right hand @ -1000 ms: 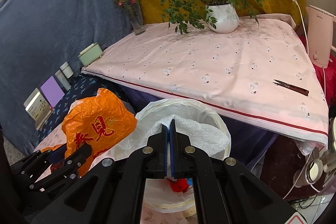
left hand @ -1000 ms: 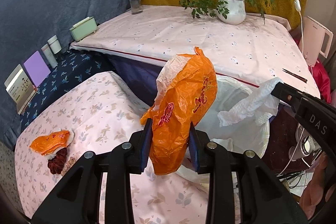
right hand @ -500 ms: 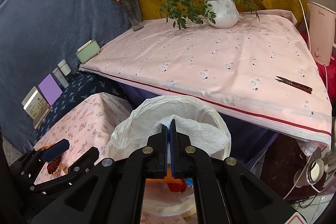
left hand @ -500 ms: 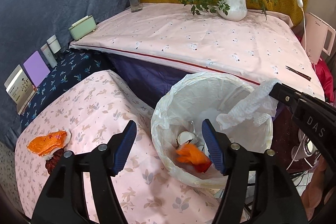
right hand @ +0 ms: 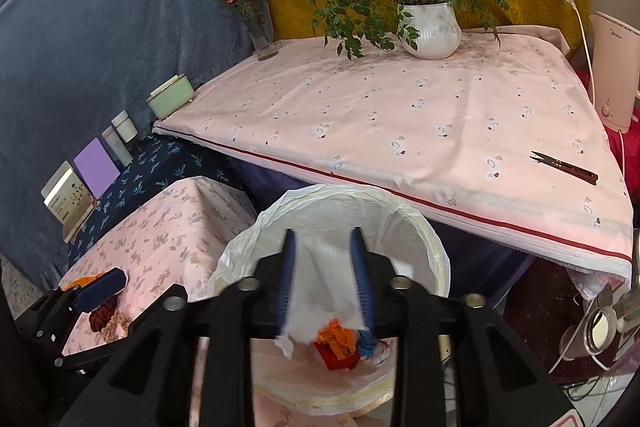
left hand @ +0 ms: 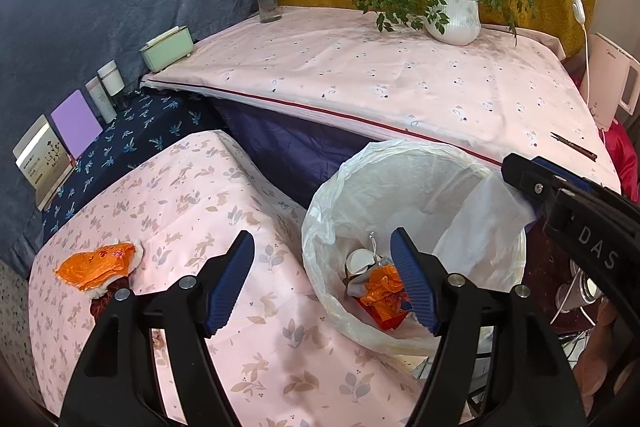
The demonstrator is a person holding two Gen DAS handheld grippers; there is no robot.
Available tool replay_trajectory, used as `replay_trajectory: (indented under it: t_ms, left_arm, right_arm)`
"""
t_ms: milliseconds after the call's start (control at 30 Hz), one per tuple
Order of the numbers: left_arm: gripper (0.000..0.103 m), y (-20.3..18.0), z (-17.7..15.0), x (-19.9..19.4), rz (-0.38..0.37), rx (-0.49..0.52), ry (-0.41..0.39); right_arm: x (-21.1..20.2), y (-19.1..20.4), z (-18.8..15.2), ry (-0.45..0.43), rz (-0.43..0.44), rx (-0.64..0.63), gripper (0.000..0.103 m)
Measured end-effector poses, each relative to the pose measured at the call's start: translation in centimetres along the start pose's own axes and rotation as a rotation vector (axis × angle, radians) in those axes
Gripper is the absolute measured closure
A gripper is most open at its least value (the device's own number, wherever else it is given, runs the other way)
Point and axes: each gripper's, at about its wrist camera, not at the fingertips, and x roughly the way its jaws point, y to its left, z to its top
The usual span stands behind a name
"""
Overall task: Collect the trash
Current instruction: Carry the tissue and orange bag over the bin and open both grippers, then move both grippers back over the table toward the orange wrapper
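A: Trash bin (right hand: 434, 255) beside low counter (left hand: 192, 203); right gripper (right hand: 326, 277) above it, jaws parted, white tissue (right hand: 324, 291) loose between.

B: Could snag on a pad. Left gripper (left hand: 322, 279) wide, empty; orange wrapper (left hand: 94, 265) on counter, uncollected.

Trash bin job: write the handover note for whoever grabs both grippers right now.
Left gripper: open, empty, above the near rim of the bin.
Right gripper: open over the bin; the white tissue is between its fingers, blurred, apparently dropping in.
Done: a crumpled orange wrapper and other scraps lie in the bin.
Left: the second orange wrapper and the dark red scrap beside it on the low table.
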Motion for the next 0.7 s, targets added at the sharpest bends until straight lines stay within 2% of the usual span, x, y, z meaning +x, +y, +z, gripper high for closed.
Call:
replay_trajectory:
  t_ms: [367, 700]
  left_arm:
    - [0.036, 2.0, -0.5, -1.1, 0.013, -0.04, -0.008]
    - [0.036, 5.1, -1.3, -2.2, 0.036, -0.095, -0.017]
  right_arm:
    - [-0.8, 1.8, -0.2, -0.01, 0.015, -0.027, 0.062]
    - [-1.6, 5.1, -0.7, -0.013, 0.04, -0.071, 0.057]
